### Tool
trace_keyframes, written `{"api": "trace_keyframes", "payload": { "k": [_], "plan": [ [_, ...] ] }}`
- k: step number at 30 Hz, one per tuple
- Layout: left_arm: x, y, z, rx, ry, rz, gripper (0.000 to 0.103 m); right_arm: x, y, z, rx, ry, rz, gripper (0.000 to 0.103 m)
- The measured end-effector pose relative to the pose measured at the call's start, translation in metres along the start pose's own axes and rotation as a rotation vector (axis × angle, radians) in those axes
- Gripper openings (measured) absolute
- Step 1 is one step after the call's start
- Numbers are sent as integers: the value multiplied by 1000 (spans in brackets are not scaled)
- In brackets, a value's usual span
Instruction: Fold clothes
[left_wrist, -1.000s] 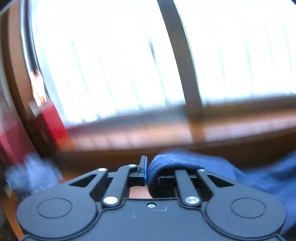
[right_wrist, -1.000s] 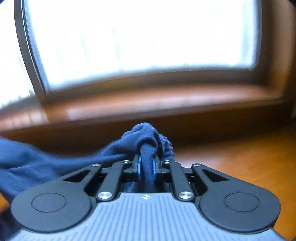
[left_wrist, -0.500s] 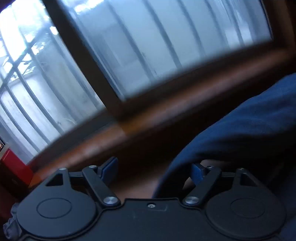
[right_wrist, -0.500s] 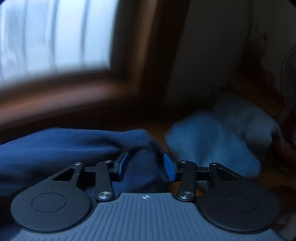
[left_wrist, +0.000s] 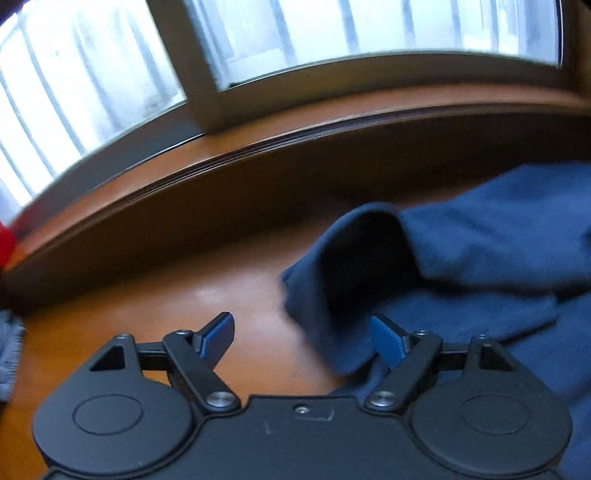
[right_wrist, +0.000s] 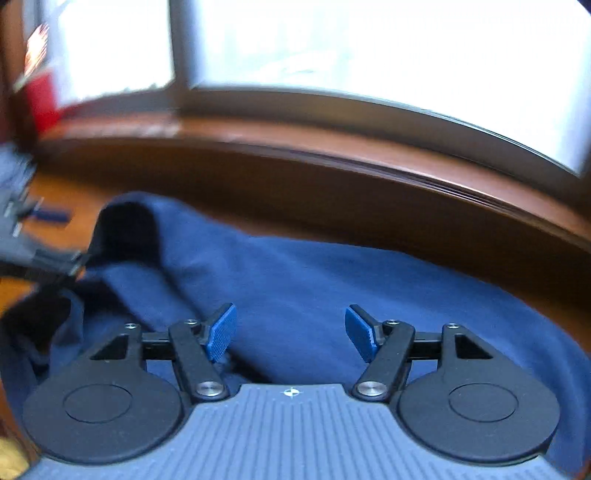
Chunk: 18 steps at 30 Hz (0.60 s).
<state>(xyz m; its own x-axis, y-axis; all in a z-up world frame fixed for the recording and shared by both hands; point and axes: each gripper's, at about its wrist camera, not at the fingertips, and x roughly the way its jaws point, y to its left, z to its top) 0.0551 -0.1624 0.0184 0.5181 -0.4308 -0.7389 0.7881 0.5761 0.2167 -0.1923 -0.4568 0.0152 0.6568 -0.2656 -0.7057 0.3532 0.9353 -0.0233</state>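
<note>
Your left gripper (left_wrist: 303, 336) stands wide, its blue pads (left_wrist: 218, 338) pressing on nothing. The jaws have just been opening, and a raised corner of the navy garment (left_wrist: 480, 240) hangs between them, nearer the right pad, loose and blurred. Beyond that corner the navy garment spreads to the right over the orange-brown wooden surface (left_wrist: 221, 295), which lies bare under the left pad.

Your right gripper (right_wrist: 290, 330) is also spread wide; its jaws have just been opening too, and its ribbed blue pads (right_wrist: 221, 332) hover over the navy cloth without pinching it. The garment (right_wrist: 332, 280) lies beneath and ahead of this gripper, reaching the far edge of the surface, with a rumpled peak standing up at its left end. Just left of that peak, the other gripper (right_wrist: 40, 254) shows as a dark blur.

Farther out in both views, a wooden sill (left_wrist: 295, 122) runs along the far side under a bright window (left_wrist: 92, 92). At the far left stands a red object (right_wrist: 42, 99) with some pale print above it, too blurred to read. A patch of grey fabric (left_wrist: 9, 347) lies at the left edge of the left wrist view.
</note>
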Motion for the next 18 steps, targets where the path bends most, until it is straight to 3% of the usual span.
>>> {"api": "trace_keyframes", "payload": {
  "k": [2, 4, 5, 6, 8, 10, 13, 16, 18],
  "plan": [
    [9, -10, 5, -14, 25, -16, 78, 19, 12, 4, -69, 42, 18, 68],
    [22, -13, 8, -28, 69, -28, 63, 35, 24, 7, -120, 85, 35, 68],
    [27, -13, 8, -41, 85, -23, 46, 42, 26, 6, -130, 100, 35, 68],
    [32, -12, 9, -57, 97, -9, 23, 50, 29, 5, -140, 115, 34, 66],
    [41, -7, 11, -94, 113, 18, 5, 63, 27, 4, -131, 137, 49, 51],
    [30, 2, 21, -110, 47, 109, 3, 63, 24, 12, -72, 125, 79, 4],
    [-4, 14, 44, -88, -135, 308, 3, 28, 23, 32, -44, -49, 3, 4],
    [-49, 28, 70, -69, -341, 533, 3, -15, 14, 55, 65, -245, 79, 4],
    [-64, 33, 81, -8, -413, 646, 9, -26, 14, 63, 87, -327, 117, 5]
  ]
}}
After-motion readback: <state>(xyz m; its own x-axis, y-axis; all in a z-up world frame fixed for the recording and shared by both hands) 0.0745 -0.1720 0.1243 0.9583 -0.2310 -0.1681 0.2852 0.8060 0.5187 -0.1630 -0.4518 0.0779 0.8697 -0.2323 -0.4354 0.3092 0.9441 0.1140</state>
